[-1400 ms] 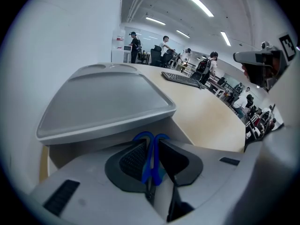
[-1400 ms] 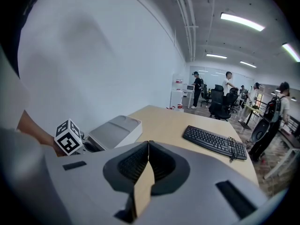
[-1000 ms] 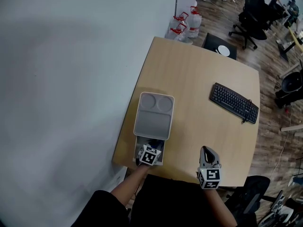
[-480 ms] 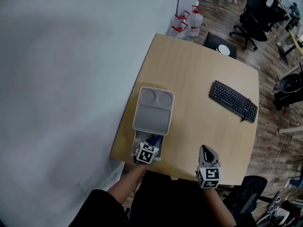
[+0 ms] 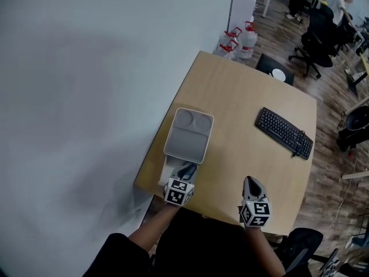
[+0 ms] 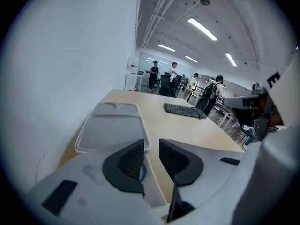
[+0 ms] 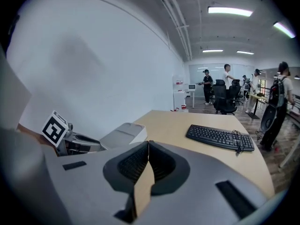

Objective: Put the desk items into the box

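Down at the near left corner of the wooden table (image 5: 242, 97), low and left of centre in the head view, sits the pale grey box (image 5: 165, 176), close to the white wall. Its lid (image 5: 187, 134), moulded with two round hollows at the far end, lies over the far part of the box, so the near end is uncovered. In the left gripper view a curved blue thing (image 6: 142, 171) peeks out under the left-hand jaw, inside the uncovered end; what it is cannot be told.

The left gripper (image 5: 184, 175) hangs over that uncovered end, pointing forward and down. Its jaws stand apart with a clear gap, and nothing is between the pads. The right gripper (image 5: 250, 182) is well apart from the box, at the near edge of the table, lower right of centre in the head view. Its jaws are pressed together with nothing held.

A black keyboard (image 5: 284, 131) lies on the right part of the table, tilted to the table's edges, far from both grippers. Beyond the table's far corner, at the top of the head view, stand large water bottles (image 5: 239, 39). Black office chairs (image 5: 314, 36) stand on the wood floor at the upper right, and a few people are in the room behind.
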Tool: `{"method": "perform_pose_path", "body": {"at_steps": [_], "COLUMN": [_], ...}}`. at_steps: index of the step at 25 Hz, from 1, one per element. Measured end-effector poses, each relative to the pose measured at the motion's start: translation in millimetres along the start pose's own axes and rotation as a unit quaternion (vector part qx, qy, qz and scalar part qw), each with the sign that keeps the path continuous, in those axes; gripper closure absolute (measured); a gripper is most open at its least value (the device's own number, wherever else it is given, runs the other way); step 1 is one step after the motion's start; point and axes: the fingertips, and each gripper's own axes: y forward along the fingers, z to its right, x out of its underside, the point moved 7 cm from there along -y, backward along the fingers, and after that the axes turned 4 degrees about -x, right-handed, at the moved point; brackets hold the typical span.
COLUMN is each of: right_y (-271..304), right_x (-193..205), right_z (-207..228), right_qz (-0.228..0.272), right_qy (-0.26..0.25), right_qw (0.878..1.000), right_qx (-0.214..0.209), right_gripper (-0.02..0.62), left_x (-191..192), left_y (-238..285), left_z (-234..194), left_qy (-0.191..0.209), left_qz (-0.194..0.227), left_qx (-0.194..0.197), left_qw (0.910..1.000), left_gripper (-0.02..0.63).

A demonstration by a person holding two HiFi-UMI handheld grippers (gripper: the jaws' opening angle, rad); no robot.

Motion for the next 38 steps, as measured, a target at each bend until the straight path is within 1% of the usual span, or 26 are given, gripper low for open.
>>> {"method": "perform_pose_path", "body": {"at_steps": [4,8,11,14,19,24,27,33,38], "right_y": [-26.0,-57.7,-90.7,-126.2,-167.8,-206.6,-220.3,-247.4,-257.8], "right_x": [-5.4,-13.8,-23.2,-30.1,-33.0,-27.5,-30.3,-29.5,-23.1], "right_z": [16.6,40.8,59.9,81.2,114.3,135.9,144.3,155.9,161.2], "right_qz": [0.020,0.046,0.068,0.088,0.115,0.130,0.139,0.149,0.153], "right_qy": [-0.004,0.002,0.003,0.003,0.010,-0.004,-0.008,-0.018,-0.032], "right_qw": [1.000,0.999,0.997,0.995,0.990,0.987,0.986,0.985,0.985], "right_qx": [0.001,0.013,0.031,0.051,0.078,0.091,0.093,0.086,0.074], "right_gripper": [0.534,0.534,0.534,0.534,0.534,0.535,0.535,0.534,0.535], "left_x": [-34.2,-72.3,-94.2,-109.7,-128.5,-137.7,-143.4,-137.5,-131.3], "left_y": [-23.8,-41.1,-55.0,-65.4,-68.4,-71.2,-70.3,-72.3,-71.9], "left_z": [40.1,86.6,126.3,166.0,216.7,262.6,281.3,319.3,334.0], "left_qy": [0.006,0.018,0.021,0.026,0.042,0.034,0.042,0.055,0.058], "left_qz": [0.054,0.102,0.138,0.169,0.206,0.233,0.242,0.240,0.244], "left_qx": [-0.004,0.022,0.041,0.055,0.079,0.093,0.095,0.089,0.077], "left_qw": [0.9985,0.9944,0.9894,0.9837,0.9744,0.9673,0.9648,0.9650,0.9649], "left_gripper": [0.523,0.525,0.541,0.573,0.583,0.583,0.583,0.583,0.583]}}
